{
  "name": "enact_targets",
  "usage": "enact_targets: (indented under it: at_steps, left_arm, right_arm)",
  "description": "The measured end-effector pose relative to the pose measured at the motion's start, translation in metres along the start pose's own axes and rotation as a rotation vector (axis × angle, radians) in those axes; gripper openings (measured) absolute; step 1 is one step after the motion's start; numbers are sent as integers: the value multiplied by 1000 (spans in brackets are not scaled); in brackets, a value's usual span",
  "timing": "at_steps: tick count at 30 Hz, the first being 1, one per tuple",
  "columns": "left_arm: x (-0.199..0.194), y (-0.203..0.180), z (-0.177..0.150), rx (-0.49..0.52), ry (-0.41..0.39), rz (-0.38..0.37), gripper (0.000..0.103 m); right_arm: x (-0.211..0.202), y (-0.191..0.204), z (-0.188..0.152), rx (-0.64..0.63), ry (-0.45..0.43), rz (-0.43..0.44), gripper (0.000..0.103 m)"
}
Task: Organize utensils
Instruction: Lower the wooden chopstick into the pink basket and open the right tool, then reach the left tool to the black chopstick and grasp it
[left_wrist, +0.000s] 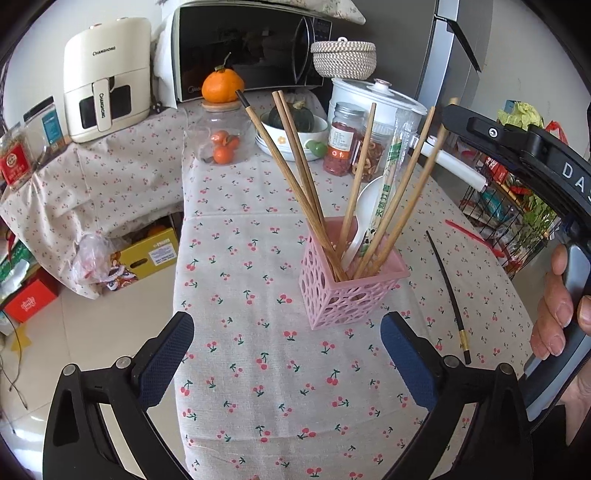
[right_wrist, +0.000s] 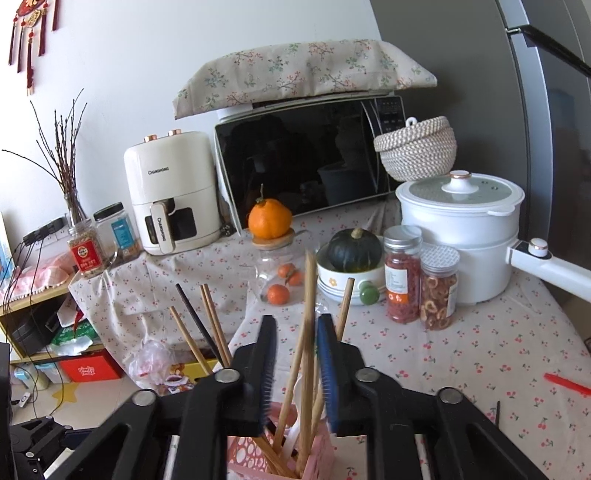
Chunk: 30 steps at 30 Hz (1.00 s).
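A pink perforated utensil holder (left_wrist: 347, 291) stands on the cherry-print tablecloth, holding several wooden chopsticks (left_wrist: 295, 173), a white spoon (left_wrist: 360, 221) and a wrapped pair. My left gripper (left_wrist: 288, 354) is open and empty, just in front of the holder. A black chopstick (left_wrist: 448, 291) lies on the cloth right of the holder. My right gripper (right_wrist: 295, 332) hovers above the holder (right_wrist: 258, 454); its jaws stand a little apart around a wooden chopstick (right_wrist: 308, 317) that stands in the holder, blurred.
At the back stand a glass jar (left_wrist: 221, 140) topped with an orange, a bowl with a squash (left_wrist: 291, 122), two snack jars (left_wrist: 341, 140), a white pot (left_wrist: 376, 103), a microwave (left_wrist: 251, 48) and an air fryer (left_wrist: 105, 77). A red item (left_wrist: 472, 236) lies right. The table's left edge drops to the floor.
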<state>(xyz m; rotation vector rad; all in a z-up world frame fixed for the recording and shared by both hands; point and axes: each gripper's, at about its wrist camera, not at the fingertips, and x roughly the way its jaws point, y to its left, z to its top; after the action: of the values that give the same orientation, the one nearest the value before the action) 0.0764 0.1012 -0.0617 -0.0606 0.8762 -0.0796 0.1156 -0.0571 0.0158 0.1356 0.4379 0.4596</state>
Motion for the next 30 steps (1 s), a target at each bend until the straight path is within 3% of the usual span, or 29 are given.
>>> enact_targets:
  at_steps: [1, 2, 4, 17, 30]
  left_arm:
    - [-1, -1, 0, 6, -7, 2, 103]
    - [-1, -2, 0, 12, -13, 5, 103]
    - [-1, -3, -1, 18, -17, 10, 103]
    - [0, -14, -3, 39, -12, 24, 103]
    - [-5, -87, -11, 171, -44, -14, 103]
  right_arm:
    - [-1, -1, -1, 4, -1, -1, 72]
    - [-2, -3, -2, 10, -8, -3, 93]
    - [-8, -5, -2, 18, -41, -17, 101]
    - [-24, -40, -5, -28, -18, -92, 103]
    - [-66, -118, -2, 58, -25, -206, 103]
